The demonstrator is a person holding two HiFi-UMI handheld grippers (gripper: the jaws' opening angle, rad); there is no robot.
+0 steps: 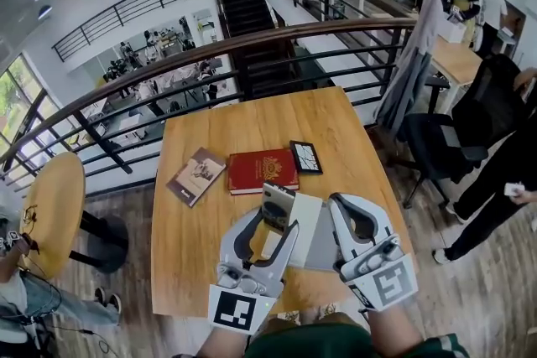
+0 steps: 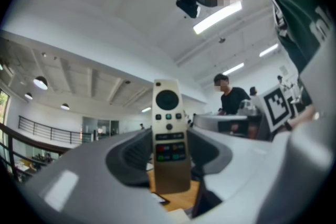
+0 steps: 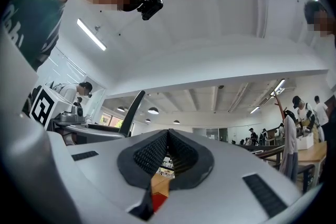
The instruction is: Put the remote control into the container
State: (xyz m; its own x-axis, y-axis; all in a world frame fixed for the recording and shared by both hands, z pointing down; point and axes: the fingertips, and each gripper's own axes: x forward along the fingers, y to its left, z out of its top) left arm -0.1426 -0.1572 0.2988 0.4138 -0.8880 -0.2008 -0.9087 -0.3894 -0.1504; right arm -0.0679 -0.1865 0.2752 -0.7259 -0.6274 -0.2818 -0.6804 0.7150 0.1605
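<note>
The left gripper (image 1: 270, 232) is clamped on the remote (image 2: 169, 134). In the left gripper view the remote stands upright between the two jaws, button face to the camera, its top end well past the jaw tips. In the head view the remote sits at the left wall of the container (image 1: 309, 218), a white box with a grey inside. Whether they touch cannot be told. The container lies on the table between the two grippers, just right of the left one and just left of the right one.

The right gripper (image 3: 167, 148) holds nothing. Its ribbed pads meet at the tips, with only a narrow slit lower down that shows a strip of wood and red.

The surface is a square wooden table (image 1: 201, 222) with a pale, even grain. Ahead of the left gripper lies a red book (image 1: 262, 170). A brown booklet (image 1: 195, 175) lies to the left of the book, and a small black-framed tile (image 1: 305, 157) is ahead of the right gripper.

Beyond the table's far edge runs a curved railing (image 1: 210, 54) at the rim of a mezzanine. Past it are dark stairs (image 1: 247, 12) and a lower floor with desks and people. Left of the left gripper stands a round yellow table (image 1: 52, 210) on plank flooring. Right of the right gripper is a black chair (image 1: 470, 117) and a grey coat (image 1: 411, 67) hanging on a stand. More people stand at desks further on. The gripper views show a white ceiling with strip lights.
</note>
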